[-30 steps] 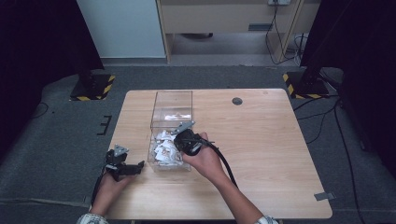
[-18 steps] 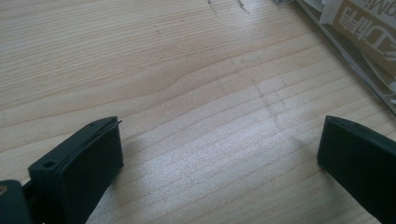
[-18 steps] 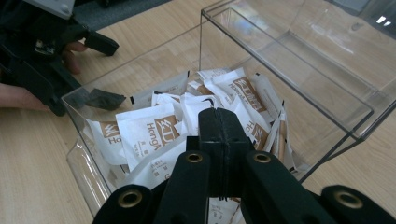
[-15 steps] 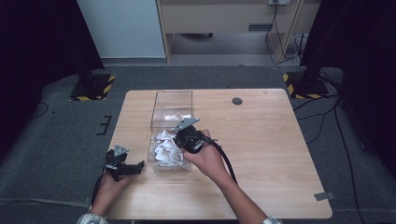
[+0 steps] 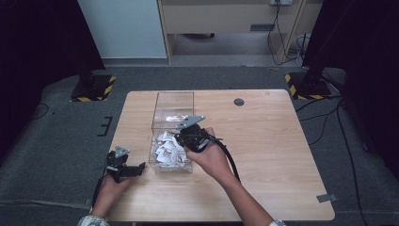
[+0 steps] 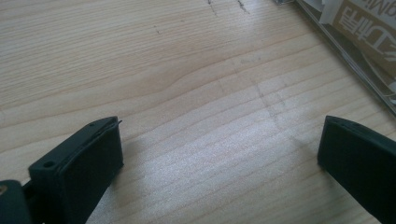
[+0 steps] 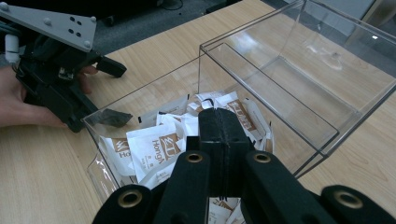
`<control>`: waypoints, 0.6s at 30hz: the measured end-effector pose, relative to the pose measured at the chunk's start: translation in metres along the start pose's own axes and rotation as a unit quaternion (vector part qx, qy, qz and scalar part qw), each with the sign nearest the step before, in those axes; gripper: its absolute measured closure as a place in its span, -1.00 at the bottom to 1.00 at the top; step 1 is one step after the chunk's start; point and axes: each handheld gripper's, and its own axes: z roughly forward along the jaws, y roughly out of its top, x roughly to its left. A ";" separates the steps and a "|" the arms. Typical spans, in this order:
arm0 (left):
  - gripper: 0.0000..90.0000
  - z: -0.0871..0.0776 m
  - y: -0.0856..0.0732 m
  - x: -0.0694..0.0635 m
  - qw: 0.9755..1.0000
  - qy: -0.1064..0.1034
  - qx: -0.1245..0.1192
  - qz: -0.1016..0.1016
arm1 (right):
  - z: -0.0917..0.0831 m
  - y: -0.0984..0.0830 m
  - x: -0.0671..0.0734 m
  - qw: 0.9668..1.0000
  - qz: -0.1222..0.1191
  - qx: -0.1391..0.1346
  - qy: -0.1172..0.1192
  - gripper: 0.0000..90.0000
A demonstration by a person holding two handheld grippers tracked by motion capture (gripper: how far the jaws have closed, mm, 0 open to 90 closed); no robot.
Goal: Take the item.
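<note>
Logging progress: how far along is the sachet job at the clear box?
Done: nothing visibly out of the clear box yet. In hand: right gripper, jaws shut, sits above the sachets; a held sachet can't be confirmed. Left gripper rests open on the table.

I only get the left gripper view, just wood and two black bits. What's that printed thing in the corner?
Observer: It's a white sachet, one of a pile lying in a clear plastic box.
Operator: Where's the other gripper?
Observer: The right gripper is up over that pile, its jaws pressed together; I can't tell whether a sachet is pinched between them.
Operator: Is the box all full?
Observer: No. The sachets fill the near compartment; the far compartment looks empty.
Operator: And where am I?
Observer: Your left gripper rests on the table just left of the box, jaws wide apart.
</note>
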 end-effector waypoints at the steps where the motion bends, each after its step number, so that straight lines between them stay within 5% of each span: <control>1: -1.00 0.000 0.000 0.000 1.000 0.000 0.000 0.000 | -0.001 0.000 0.000 1.000 0.000 -0.003 0.001 1.00; 18: -1.00 0.000 0.000 0.000 1.000 0.000 0.000 0.000 | -0.018 0.002 -0.010 1.000 0.006 -0.016 -0.011 1.00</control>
